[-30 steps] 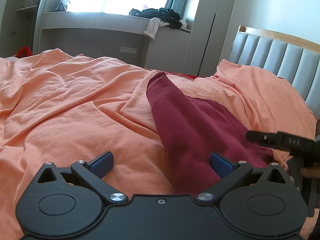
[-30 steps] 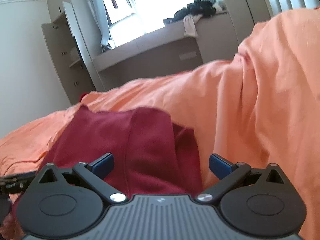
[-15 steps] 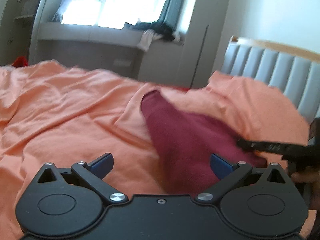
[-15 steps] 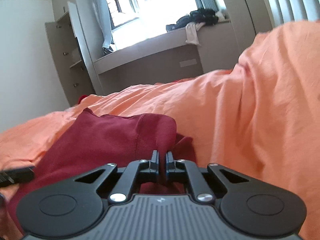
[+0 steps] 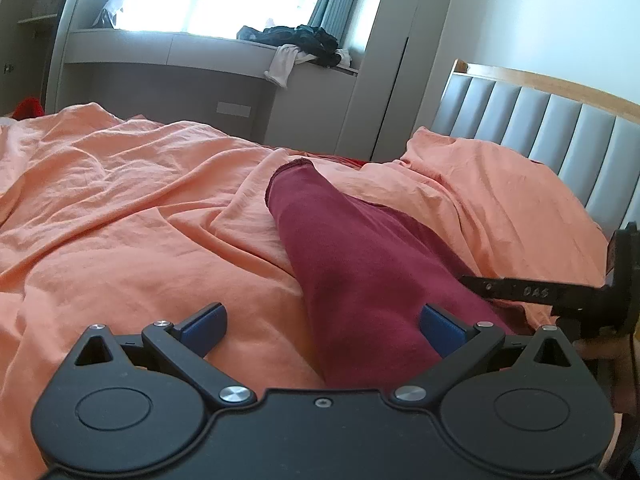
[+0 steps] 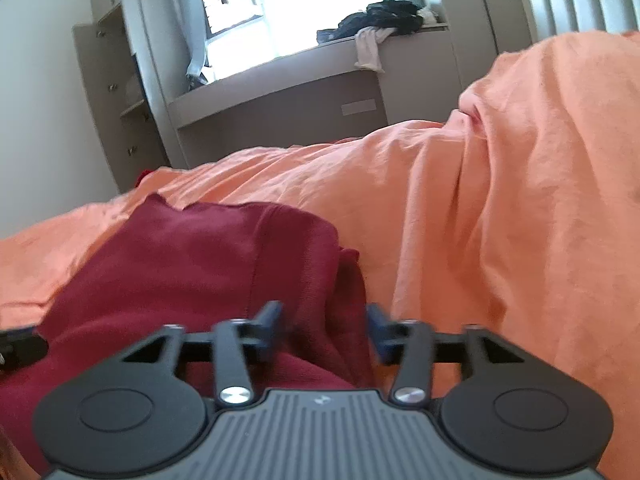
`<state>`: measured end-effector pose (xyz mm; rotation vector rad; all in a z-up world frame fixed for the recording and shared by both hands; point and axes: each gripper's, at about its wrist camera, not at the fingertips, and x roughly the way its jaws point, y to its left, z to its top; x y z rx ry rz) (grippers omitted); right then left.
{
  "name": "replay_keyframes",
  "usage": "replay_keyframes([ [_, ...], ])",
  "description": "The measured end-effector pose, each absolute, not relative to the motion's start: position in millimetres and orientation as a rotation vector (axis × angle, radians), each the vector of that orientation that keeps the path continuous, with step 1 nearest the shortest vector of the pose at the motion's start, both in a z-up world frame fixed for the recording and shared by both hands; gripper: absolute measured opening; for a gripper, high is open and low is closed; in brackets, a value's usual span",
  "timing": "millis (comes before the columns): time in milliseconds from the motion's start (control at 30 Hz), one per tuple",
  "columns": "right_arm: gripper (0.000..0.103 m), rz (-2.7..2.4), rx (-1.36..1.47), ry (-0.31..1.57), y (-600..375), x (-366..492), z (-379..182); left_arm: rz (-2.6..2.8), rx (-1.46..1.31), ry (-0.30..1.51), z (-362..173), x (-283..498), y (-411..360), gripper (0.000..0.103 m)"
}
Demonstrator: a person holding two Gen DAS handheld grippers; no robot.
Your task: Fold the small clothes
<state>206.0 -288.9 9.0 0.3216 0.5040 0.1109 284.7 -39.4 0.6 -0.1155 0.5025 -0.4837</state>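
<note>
**Garment on bed, both grippers low over it**

Garment [image 5: 360, 272]: dark red knit, lying lengthwise on orange bed sheet [image 5: 120, 208], hemmed end toward window side, nearer end running under both grippers. Seen from right wrist cam, same garment [image 6: 192, 264] partly doubled over, w/ a fold ridge near its right edge, beside a raised mound of sheet [image 6: 520, 200].

Left gripper [image 5: 322, 322]: spread wide, blue pads far apart; left pad [image 5: 204, 322] over bare sheet, right pad over garment's edge, cloth passing between them w/o being pinched.

Right gripper [image 6: 326, 330]: partway apart, blurred; pads [image 6: 270, 322] flanking garment's fold ridge, not clamped on it. Contact w/ cloth: cannot tell. In left cam, right gripper [image 5: 520, 290] visible at far right edge as a black finger lying over garment's right side, w/ part of holder's hand below it.

Background: grey padded headboard [image 5: 560, 132] w/ wooden top rail at right; window ledge [image 5: 200, 46] carrying a heap of dark and white clothes [image 5: 304, 46]; grey cabinets [image 6: 116, 112] along wall.
</note>
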Motion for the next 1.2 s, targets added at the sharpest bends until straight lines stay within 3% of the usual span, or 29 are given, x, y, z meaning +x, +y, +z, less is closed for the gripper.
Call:
replay_keyframes([
  [33, 0.073, 0.120, 0.360, 0.508, -293, 206, 8, -0.481, -0.111, 0.500, 0, 284, -40, 0.103],
  [167, 0.090, 0.192, 0.561, 0.537, -315, 212, -4, -0.479, -0.107, 0.497, 0, 283, -41, 0.103],
  [300, 0.096, 0.272, 0.735, 0.592, -324, 220, -19, -0.478, -0.105, 0.496, 0, 283, -41, 0.103],
  [467, 0.103, 0.277, 0.719, 0.599, -319, 221, -21, -0.478, -0.105, 0.496, 0, 283, -42, 0.103],
  [1200, 0.102, 0.249, 0.665, 0.610, -299, 228, -20, -0.478, -0.107, 0.493, -1, 282, -42, 0.103],
])
